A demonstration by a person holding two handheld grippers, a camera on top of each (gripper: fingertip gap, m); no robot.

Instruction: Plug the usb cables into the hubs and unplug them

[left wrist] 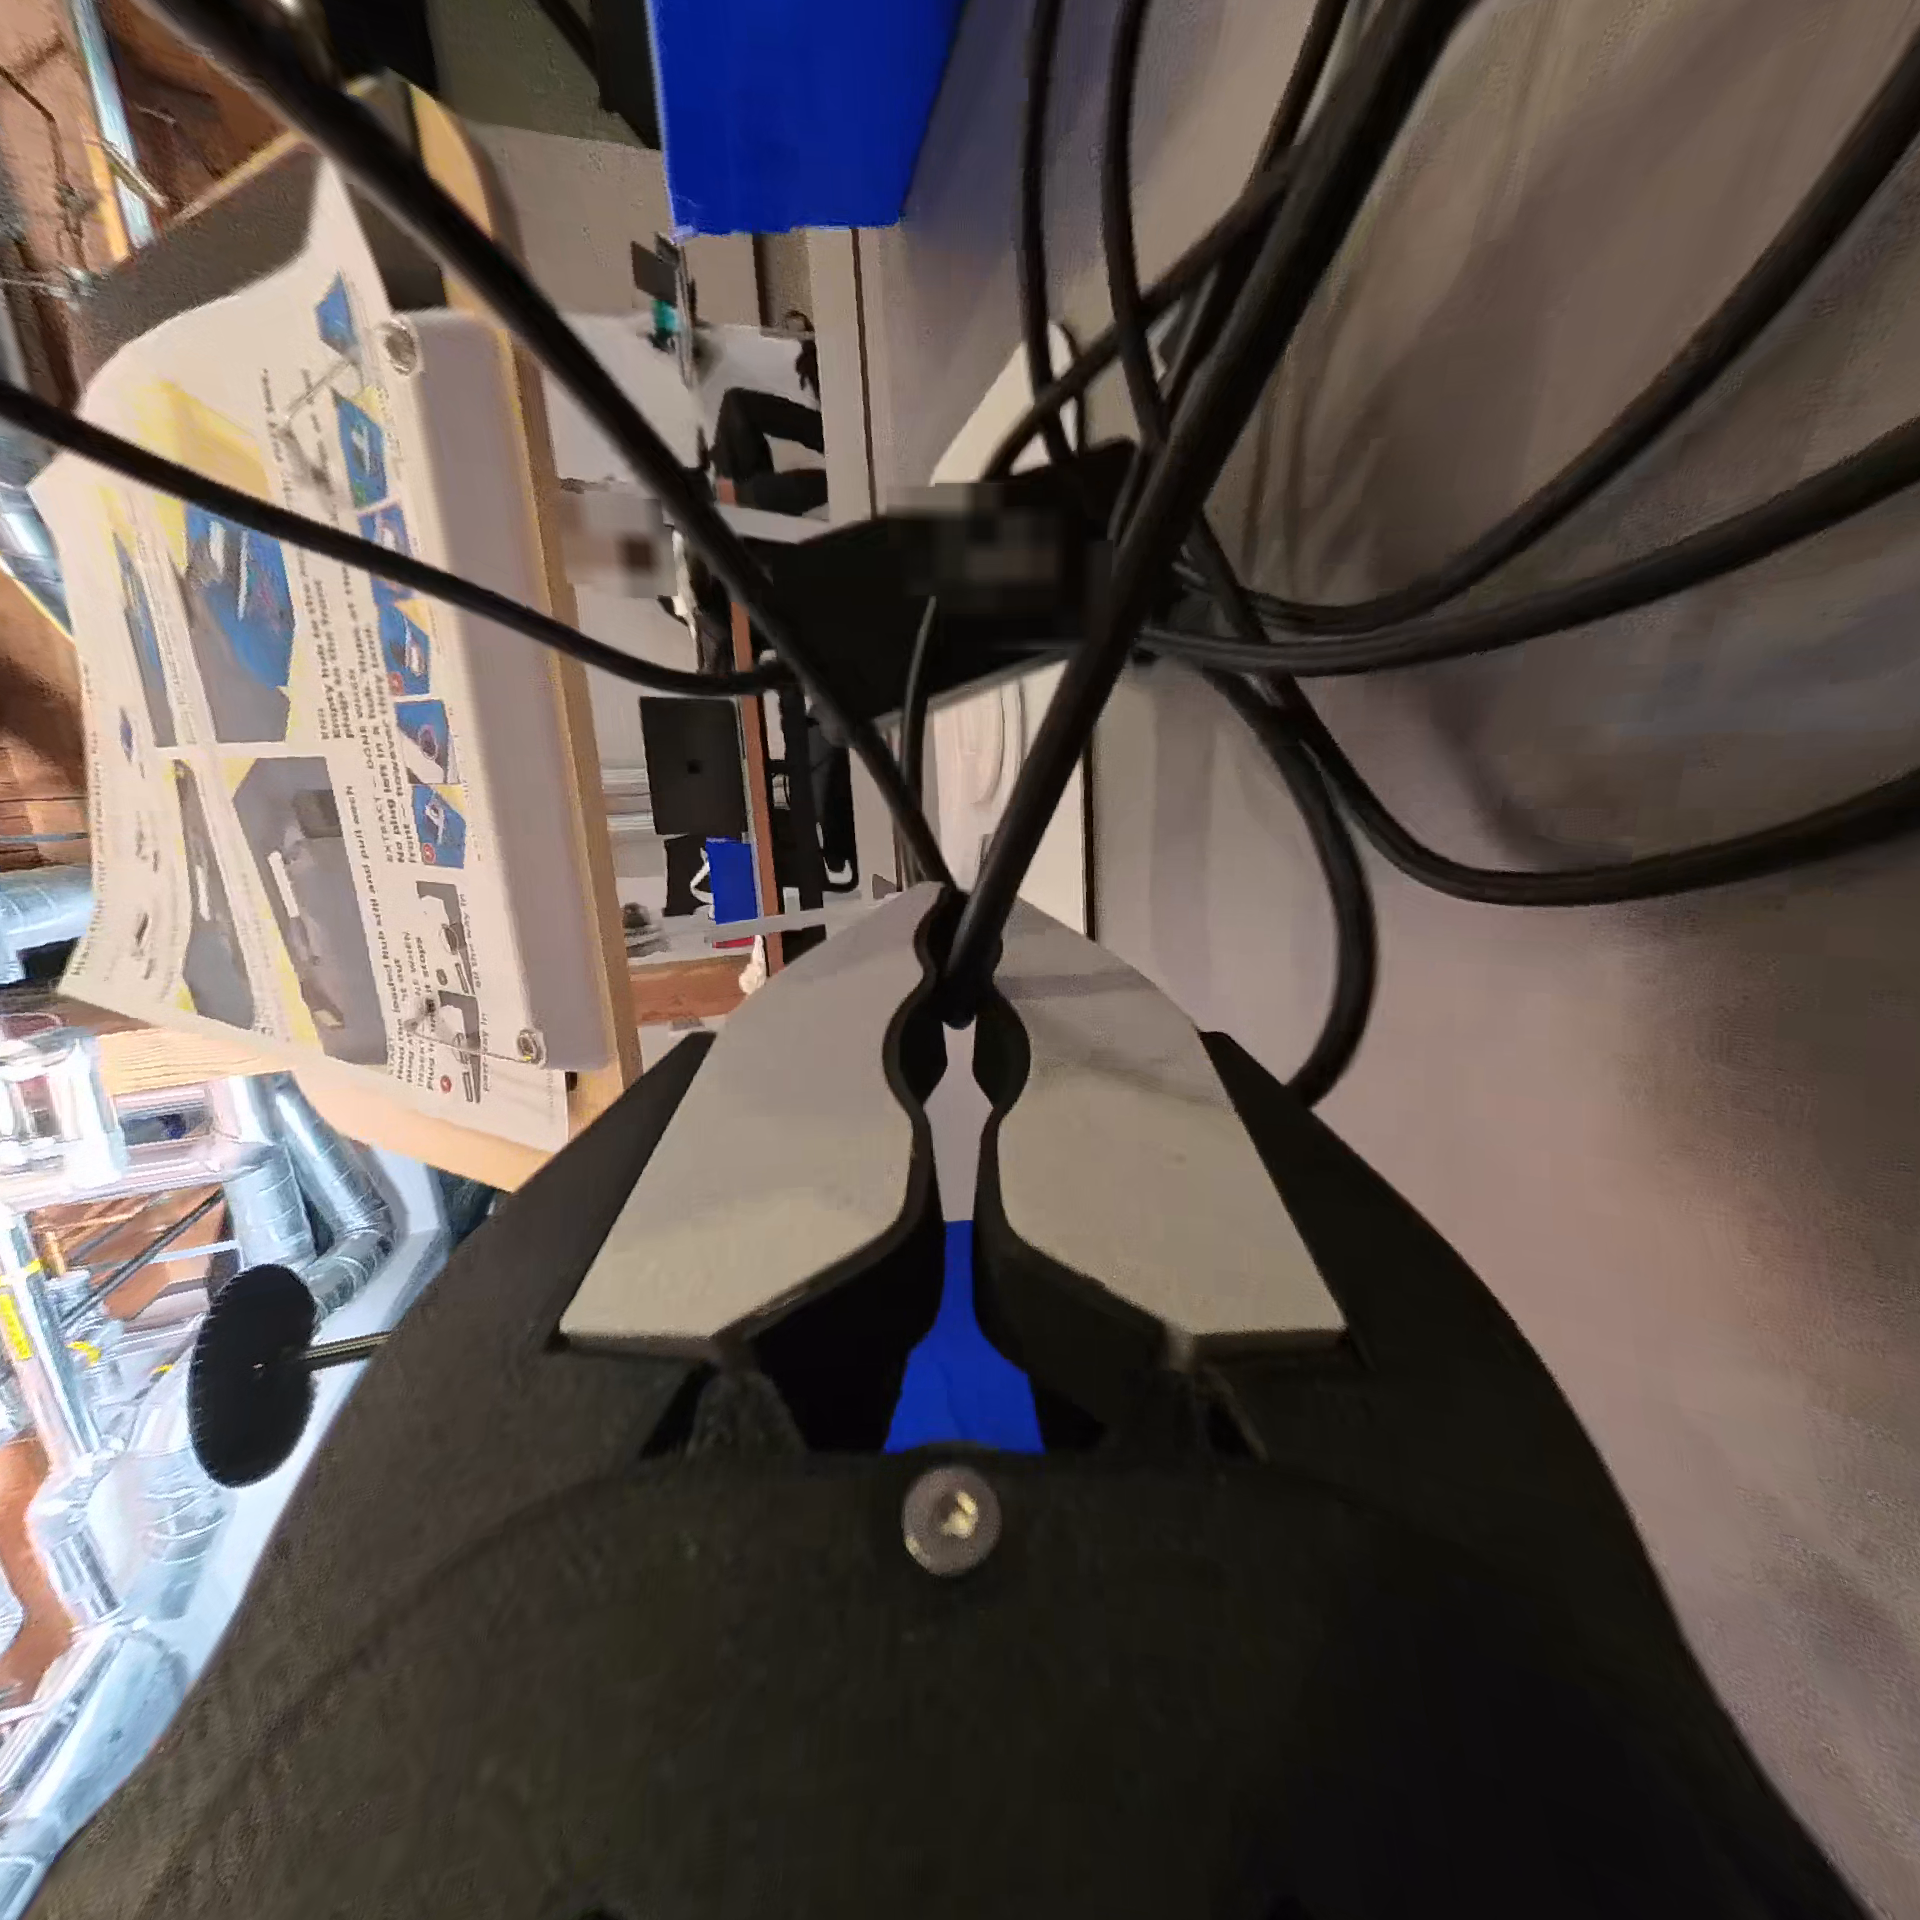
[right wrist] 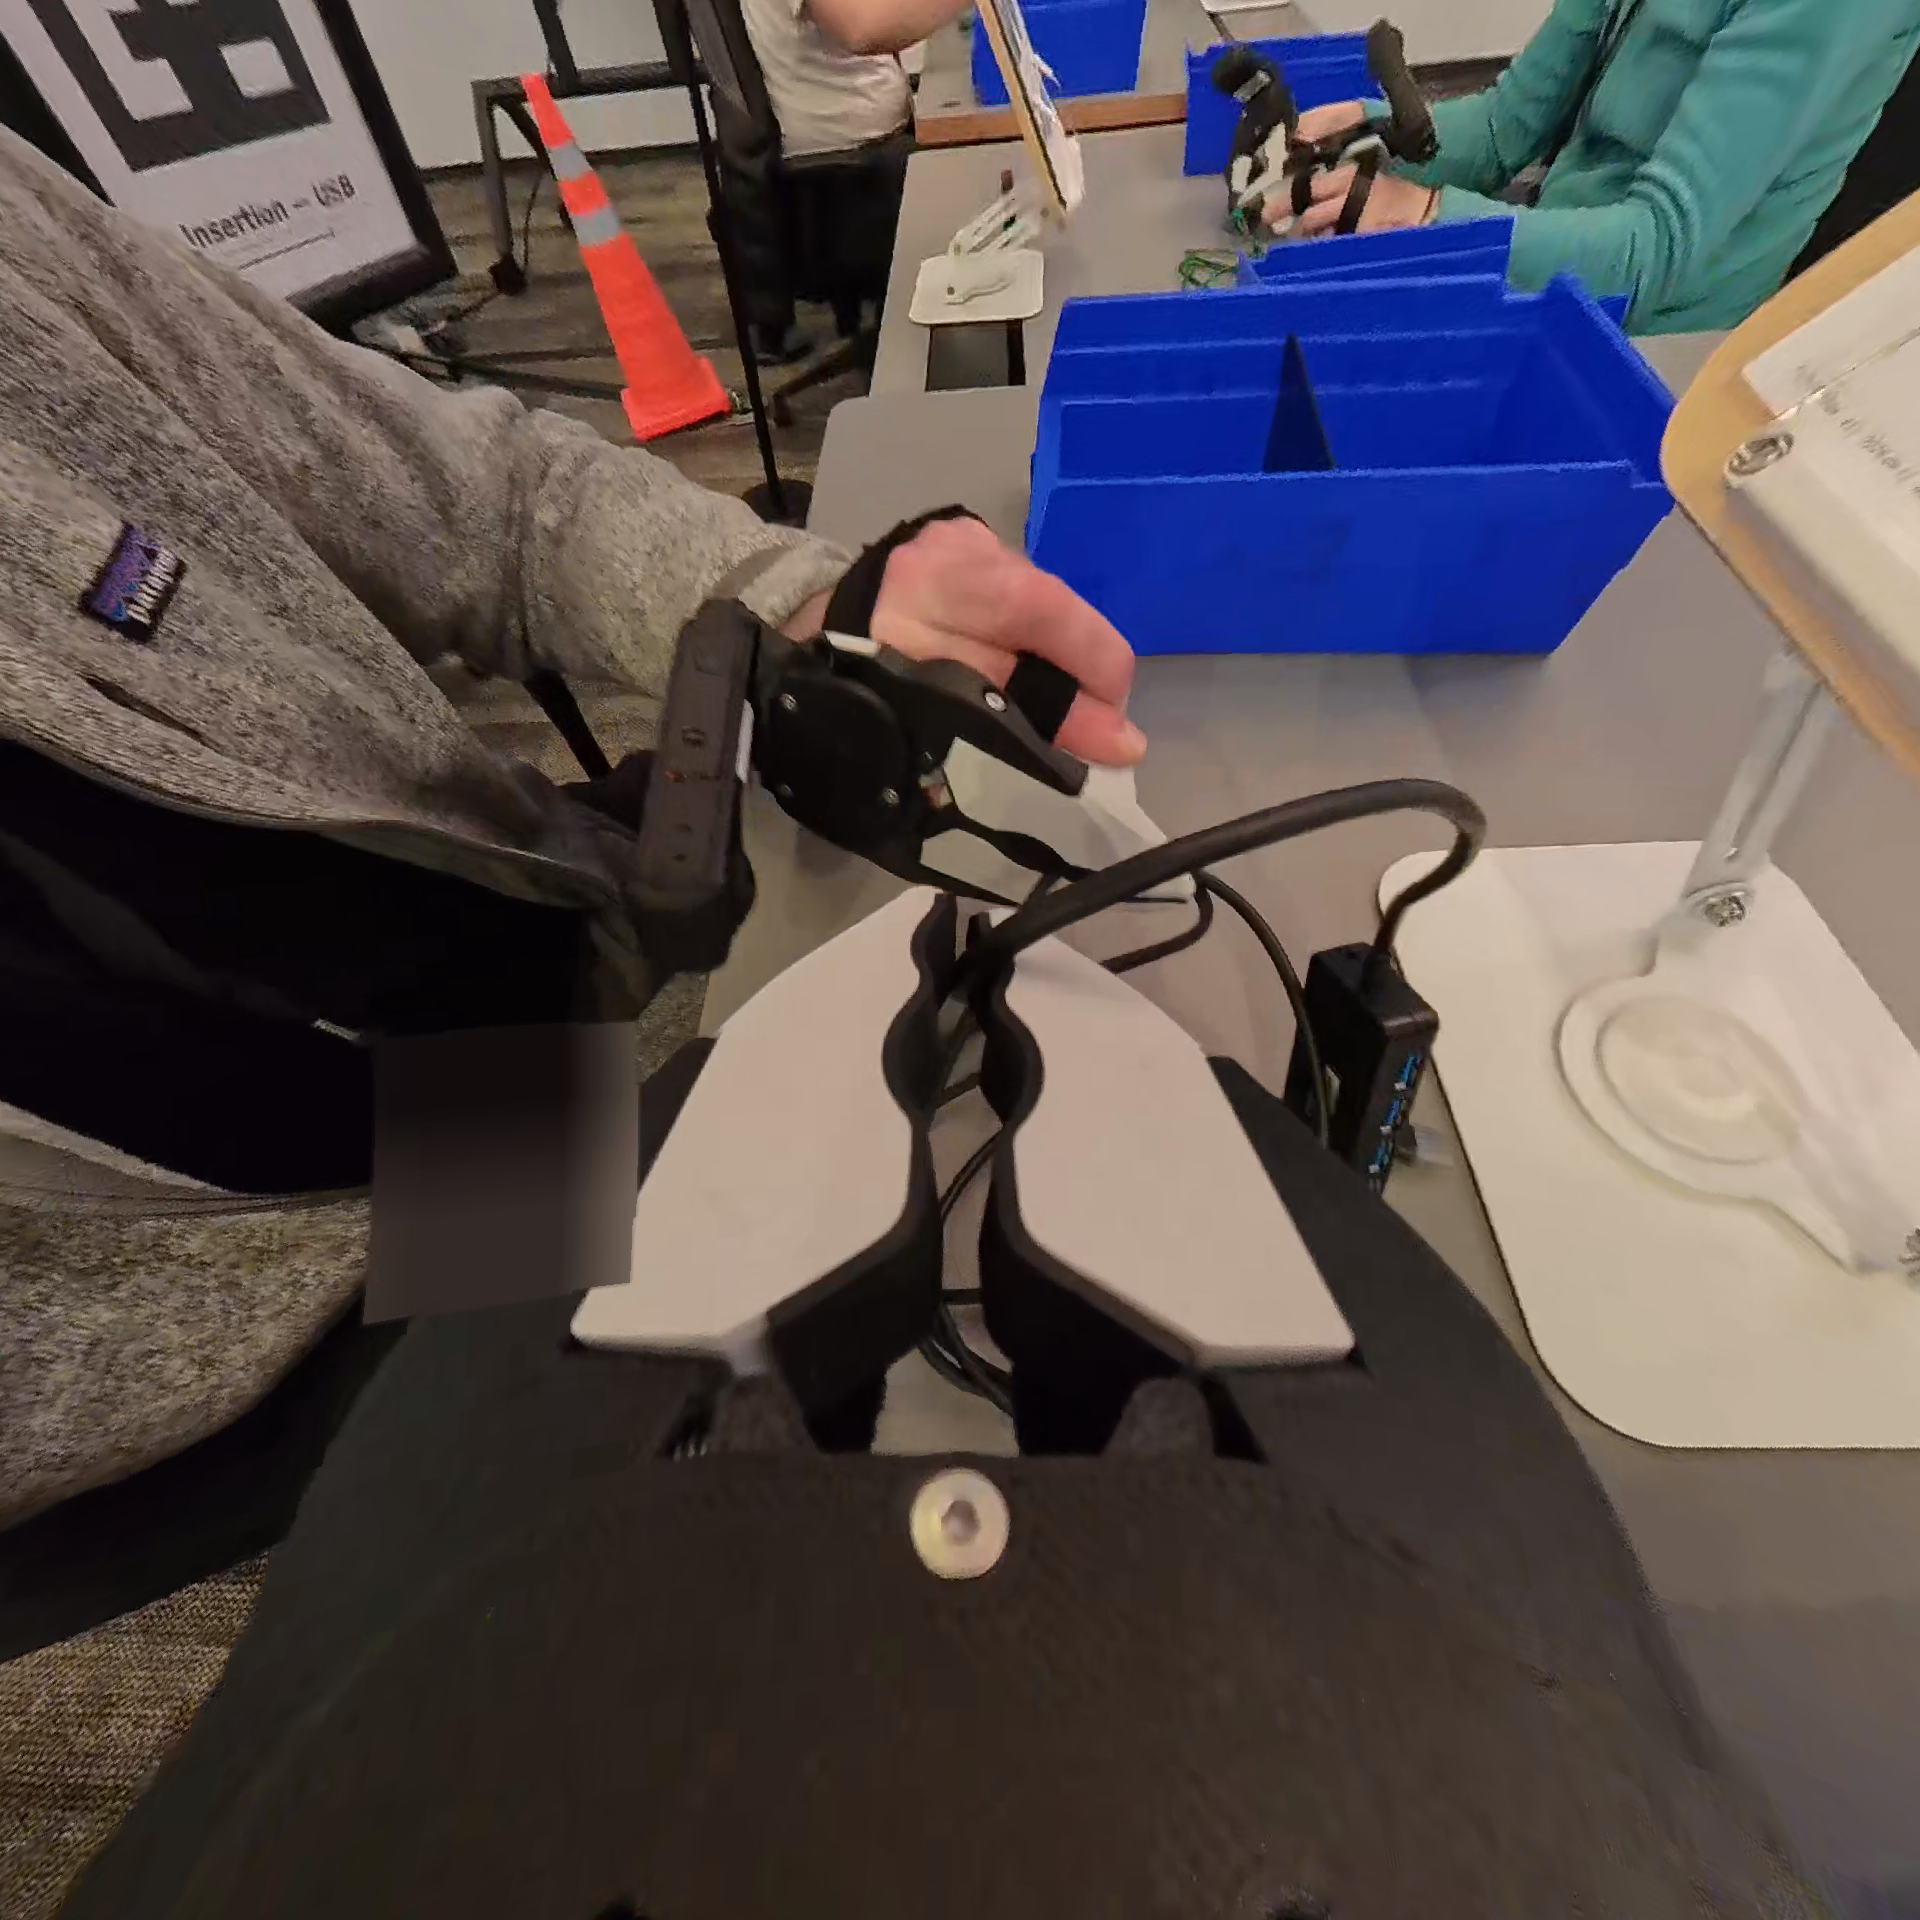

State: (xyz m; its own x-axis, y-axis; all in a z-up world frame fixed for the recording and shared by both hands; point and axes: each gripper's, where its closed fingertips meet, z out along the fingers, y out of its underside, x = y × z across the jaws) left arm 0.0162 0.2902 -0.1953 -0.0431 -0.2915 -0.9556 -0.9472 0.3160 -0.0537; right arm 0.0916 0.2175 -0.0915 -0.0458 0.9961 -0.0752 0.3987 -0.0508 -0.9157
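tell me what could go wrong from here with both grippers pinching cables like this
1. The left gripper is shut on a thin black cable that crosses others in a tangle; pulling may drag the wrong lead.
2. The right gripper seems shut on the thick cable running to the black hub, not on a plug, so tugging could slide or tip the hub, which stands free on the grey table.

Bin (right wrist: pixel 1340 561): blue, divided, on the grey table (right wrist: pixel 1299 717), far side.
Cone (right wrist: pixel 623 270): orange with grey bands, upright on the floor.
Stand (right wrist: pixel 1662 1143): white flat base on the table at right, a post rising from it.
Sheet (left wrist: pixel 281 675): printed page with photos on a tilted board.
Sign (right wrist: pixel 197 114): black-and-white pattern, far left.
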